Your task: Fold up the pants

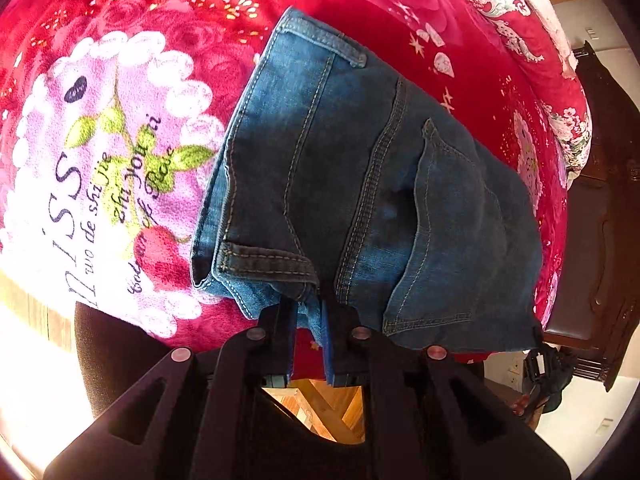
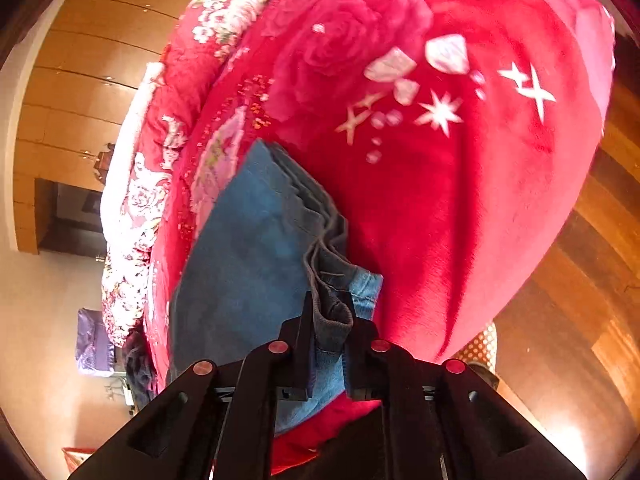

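One pair of jeans (image 1: 360,184) lies on one red blanket (image 1: 120,140); its near edge in the right wrist view shows several stacked layers (image 2: 316,208), too tightly packed to count. Two grippers are in view, a left gripper (image 1: 309,312) and a right gripper (image 2: 332,320), each with two fingers. One back pocket (image 1: 448,236) shows on the jeans.
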Motion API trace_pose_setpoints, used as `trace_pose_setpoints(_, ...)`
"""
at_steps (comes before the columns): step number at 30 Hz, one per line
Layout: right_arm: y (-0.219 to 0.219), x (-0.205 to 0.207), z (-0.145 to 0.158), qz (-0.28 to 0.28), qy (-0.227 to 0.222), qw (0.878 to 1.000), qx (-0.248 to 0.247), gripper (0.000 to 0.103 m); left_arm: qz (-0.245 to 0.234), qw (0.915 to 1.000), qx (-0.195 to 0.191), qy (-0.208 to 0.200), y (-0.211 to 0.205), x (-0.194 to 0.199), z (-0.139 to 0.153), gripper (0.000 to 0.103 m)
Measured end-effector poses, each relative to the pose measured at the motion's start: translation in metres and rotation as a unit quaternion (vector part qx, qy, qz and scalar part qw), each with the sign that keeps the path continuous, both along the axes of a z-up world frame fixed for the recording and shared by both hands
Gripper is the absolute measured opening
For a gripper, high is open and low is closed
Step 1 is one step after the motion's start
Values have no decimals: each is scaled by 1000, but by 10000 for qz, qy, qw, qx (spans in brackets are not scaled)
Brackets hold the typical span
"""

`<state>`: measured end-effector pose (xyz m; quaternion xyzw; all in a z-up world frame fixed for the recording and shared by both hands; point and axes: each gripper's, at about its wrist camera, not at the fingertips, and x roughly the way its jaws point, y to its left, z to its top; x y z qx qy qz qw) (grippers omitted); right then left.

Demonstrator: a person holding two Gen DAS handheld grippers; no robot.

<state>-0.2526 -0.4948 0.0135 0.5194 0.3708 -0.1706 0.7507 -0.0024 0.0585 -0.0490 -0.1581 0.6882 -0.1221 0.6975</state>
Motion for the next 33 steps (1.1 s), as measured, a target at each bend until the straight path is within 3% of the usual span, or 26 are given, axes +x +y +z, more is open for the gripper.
trace_pose_setpoints(2,0,2,22,72,-226,9989,-395,7,-83,9999,79,-52,-1,-1,0,8)
trace_pose_setpoints(3,-3,2,22,82,-114,9988,-460,7,-134,9998,129,-4,-3,-1,-5,9)
trace_pose_setpoints(6,-12,-1,-11,155,913,9952,-307,11,-163,9995,215,139,-8,0,-17,9)
trace_pose_setpoints(8,-15,-9,-26,85,1276,9918,-73,16,-269,9994,164,111,-7,-1,-13,9)
trace_pose_setpoints(10,-19,-20,-20,-146,1114,9937,11,19,-492,9987,68,66,-2,-6,-3,11)
trace_pose_setpoints(14,-28,-14,23,-300,812,9946,-576,20,-1091,9936,-284,-50,11,-16,23,12)
trace_pose_setpoints(17,-20,30,50,241,409,9958,-785,31,-1014,9930,-431,-426,21,-4,47,13)
trace_pose_setpoints(19,-2,78,60,852,164,9928,-824,37,-641,9950,-388,-657,27,16,55,25)
trace_pose_setpoints(20,10,106,62,1202,68,9894,-813,37,-495,9954,-376,-724,27,29,54,42)
trace_pose_setpoints(21,26,137,62,1570,-24,9846,-763,37,-372,9962,-316,-725,25,42,50,51)
trace_pose_setpoints(24,75,229,52,2554,-96,9653,-539,37,-124,9989,-310,-334,17,73,25,51)
trace_pose_setpoints(27,119,299,32,3167,230,9467,-540,38,34,9988,-491,57,13,84,7,51)
trace_pose_setpoints(30,146,340,11,3715,769,9223,-734,38,79,9981,-604,77,17,87,5,51)
trace_pose_setpoints(33,159,356,-14,4229,1245,8936,-845,39,79,9959,-865,270,25,91,-2,54)
